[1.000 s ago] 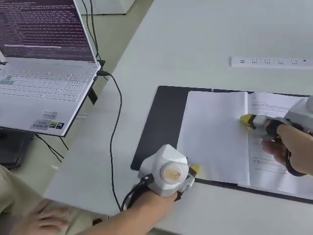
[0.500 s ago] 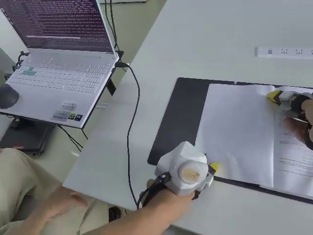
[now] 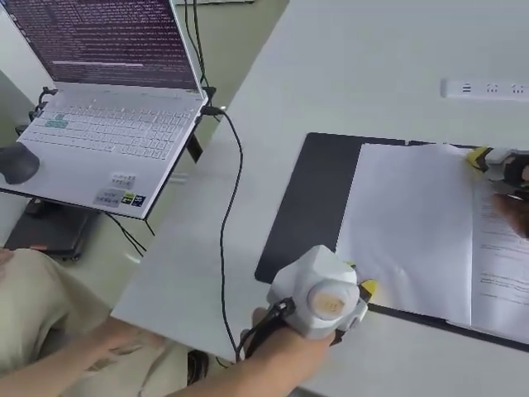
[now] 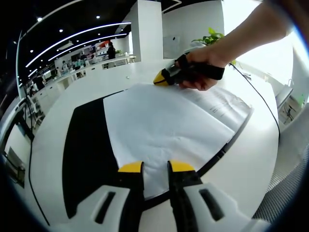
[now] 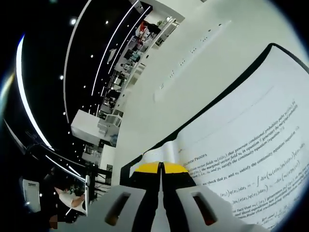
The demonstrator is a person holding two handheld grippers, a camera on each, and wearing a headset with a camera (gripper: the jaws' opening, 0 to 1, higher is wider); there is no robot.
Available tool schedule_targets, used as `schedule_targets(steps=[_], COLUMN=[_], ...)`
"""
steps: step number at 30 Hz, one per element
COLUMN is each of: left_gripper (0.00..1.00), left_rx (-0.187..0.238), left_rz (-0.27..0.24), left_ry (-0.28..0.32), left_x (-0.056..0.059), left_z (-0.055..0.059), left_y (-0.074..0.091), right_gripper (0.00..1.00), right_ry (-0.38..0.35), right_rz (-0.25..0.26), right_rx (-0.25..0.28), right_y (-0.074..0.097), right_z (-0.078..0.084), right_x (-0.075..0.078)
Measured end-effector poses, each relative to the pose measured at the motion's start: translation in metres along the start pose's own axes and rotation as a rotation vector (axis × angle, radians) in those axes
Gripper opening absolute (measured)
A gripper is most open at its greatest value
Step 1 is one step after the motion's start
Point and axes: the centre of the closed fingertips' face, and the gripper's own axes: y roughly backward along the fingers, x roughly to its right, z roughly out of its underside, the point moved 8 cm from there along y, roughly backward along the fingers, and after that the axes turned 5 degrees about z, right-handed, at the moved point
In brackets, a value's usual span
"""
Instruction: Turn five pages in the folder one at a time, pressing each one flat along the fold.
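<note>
1. Holding the left gripper (image 3: 364, 288) (image 4: 155, 166) low at the near edge of the folder (image 3: 310, 198), with its yellow-tipped jaws standing narrowly apart over the near edge of the blank page and clamping nothing.
2. Pressing the right gripper (image 3: 478, 157) (image 5: 161, 166) tip-down at the far end of the fold, with its jaws brought fully together and nothing visibly caught between them. Gripping it in a hand (image 4: 205, 67), as seen from the left gripper view.
3. Working on a wide white table (image 3: 347, 66), with both grippers well apart from each other along the folder's depth.
4. Keeping an open laptop (image 3: 99, 83) off to the left on its own stand, apart from the table, with lines of text glowing on its screen.
5. Laying the black folder open and flat near the table's front edge, with its dark left cover showing bare beside the paper.
6. Showing a blank white page (image 3: 413, 223) lying flat left of the fold, touching the left gripper's tips.
7. Showing a printed page (image 3: 500, 256) right of the fold, with small lines of text readable in the right gripper view.
8. Trailing a black cable (image 3: 225, 215) from the laptop across the table's left edge toward the near arm.
9. Leaving a white power strip (image 3: 488, 88) at the far right of the table, beyond the folder.
10. Leaving a dark mouse (image 3: 16, 163) just left of the laptop.
</note>
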Motion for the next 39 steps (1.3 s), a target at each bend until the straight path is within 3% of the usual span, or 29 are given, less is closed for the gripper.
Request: schedule_targets(steps=[7,18,20,27,30,39], left_gripper=[0.18,0.18,0.18,0.18,0.18,0.18], left_rx=[-0.002,0.000,-0.001,-0.002,-0.003,-0.006], left_rz=[-0.001,0.002,0.003,0.004,0.005,0.007], left_ry=[-0.002,-0.019,-0.022,-0.030,-0.033,-0.043], left_x=[0.001,0.002,0.002,0.003,0.003,0.003], left_z=[0.000,0.000,0.000,0.001,0.001,0.002], left_y=[0.000,0.001,0.001,0.002,0.002,0.003], right_gripper=[0.00,0.00,0.00,0.00,0.00,0.00], right_ry=[0.020,-0.034,-0.026,-0.067,-0.069,-0.111], right_rz=[-0.020,-0.084,-0.085,-0.113,-0.117,-0.143], right_rx=[-0.073,-0.169,-0.238,-0.249,-0.283,-0.317], right_y=[0.022,0.067,0.074,0.098,0.108,0.132], right_z=[0.020,0.059,0.071,0.097,0.111,0.142], right_x=[0.004,0.011,0.012,0.020,0.022,0.027])
